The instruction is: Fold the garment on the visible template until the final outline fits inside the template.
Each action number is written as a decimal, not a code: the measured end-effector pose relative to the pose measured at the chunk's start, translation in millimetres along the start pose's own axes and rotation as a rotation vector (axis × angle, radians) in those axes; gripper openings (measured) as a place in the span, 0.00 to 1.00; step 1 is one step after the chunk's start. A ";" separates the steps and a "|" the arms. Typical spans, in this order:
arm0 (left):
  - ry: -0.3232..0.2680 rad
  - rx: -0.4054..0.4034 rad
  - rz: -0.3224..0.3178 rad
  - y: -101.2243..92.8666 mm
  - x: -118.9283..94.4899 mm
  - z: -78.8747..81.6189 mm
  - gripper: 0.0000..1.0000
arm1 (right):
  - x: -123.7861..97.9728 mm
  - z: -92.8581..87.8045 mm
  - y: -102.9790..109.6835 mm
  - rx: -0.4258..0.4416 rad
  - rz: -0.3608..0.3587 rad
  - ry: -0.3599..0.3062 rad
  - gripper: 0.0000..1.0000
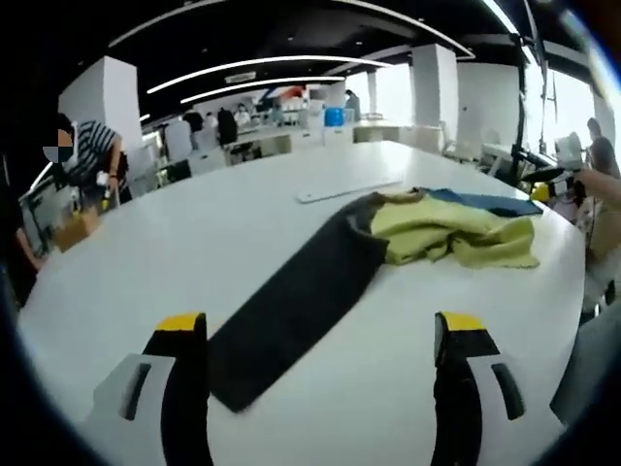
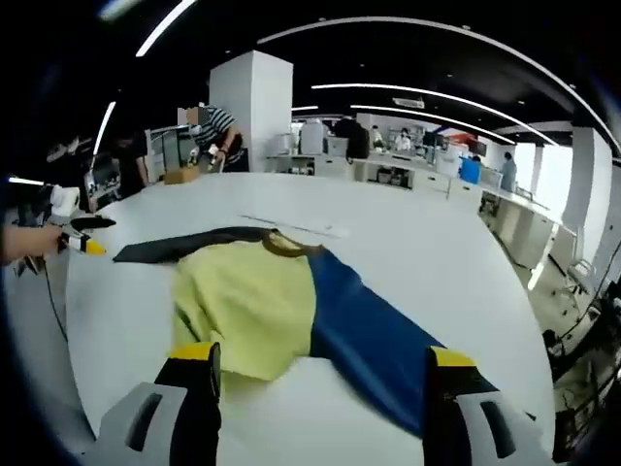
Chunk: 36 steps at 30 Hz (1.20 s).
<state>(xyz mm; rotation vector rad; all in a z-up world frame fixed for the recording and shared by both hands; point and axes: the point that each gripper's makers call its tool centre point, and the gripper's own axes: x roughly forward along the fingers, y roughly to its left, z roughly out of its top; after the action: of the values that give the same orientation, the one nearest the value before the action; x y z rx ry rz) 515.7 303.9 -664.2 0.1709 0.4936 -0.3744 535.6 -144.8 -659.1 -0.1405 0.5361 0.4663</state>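
Both left gripper [image 1: 320,374] jaws stood apart, empty, over the table [image 1: 194,262]; the garment's [image 1: 388,238] dark sleeve [image 1: 291,311] reached between them. Right gripper [image 2: 320,398] gaped too, empty, above its blue sleeve [image 2: 374,335].

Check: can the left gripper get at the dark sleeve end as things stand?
Probably yes. The dark sleeve ends just ahead of the open left gripper, beside its left jaw, flat on the white table, with nothing lying between them.

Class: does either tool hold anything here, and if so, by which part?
Nothing is held. Both the left tool and right tool are open above the garment.
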 end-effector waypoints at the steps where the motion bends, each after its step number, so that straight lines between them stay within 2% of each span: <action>1: -0.003 -0.001 -0.005 -2.3 -0.6 0.5 0.95 | 1.8 3.6 6.1 -0.010 0.017 -0.006 0.84; 3: -0.009 0.004 -0.023 -10.3 -2.7 1.7 0.98 | 6.4 12.2 24.7 -0.046 0.075 -0.017 0.84; 4: -0.011 0.009 -0.030 -14.1 -3.5 1.8 0.99 | 7.0 13.0 26.9 -0.051 0.080 -0.017 0.84; 5: -0.010 0.014 -0.038 -16.9 -4.1 1.5 0.99 | 11.1 17.4 40.0 -0.095 0.120 -0.019 0.84; 8: 0.000 0.037 -0.061 -28.0 -6.5 -0.4 0.99 | 20.2 20.6 59.0 -0.147 0.172 -0.014 0.84; 22: -0.003 0.056 -0.171 -74.5 -22.0 0.9 0.99 | 49.9 31.6 138.9 -0.222 0.392 -0.010 0.73; 29: -0.002 0.069 -0.195 -86.4 -24.9 -0.4 0.98 | 60.2 41.4 175.9 -0.276 0.480 -0.025 0.67; 36: -0.004 0.071 -0.212 -88.1 -25.1 -0.8 0.96 | 77.9 45.2 208.2 -0.306 0.544 -0.019 0.59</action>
<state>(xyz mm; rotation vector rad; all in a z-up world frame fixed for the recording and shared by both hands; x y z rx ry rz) 460.6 230.9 -658.7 0.1871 0.4962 -0.5999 519.1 81.4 -663.0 -0.2853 0.4784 1.0802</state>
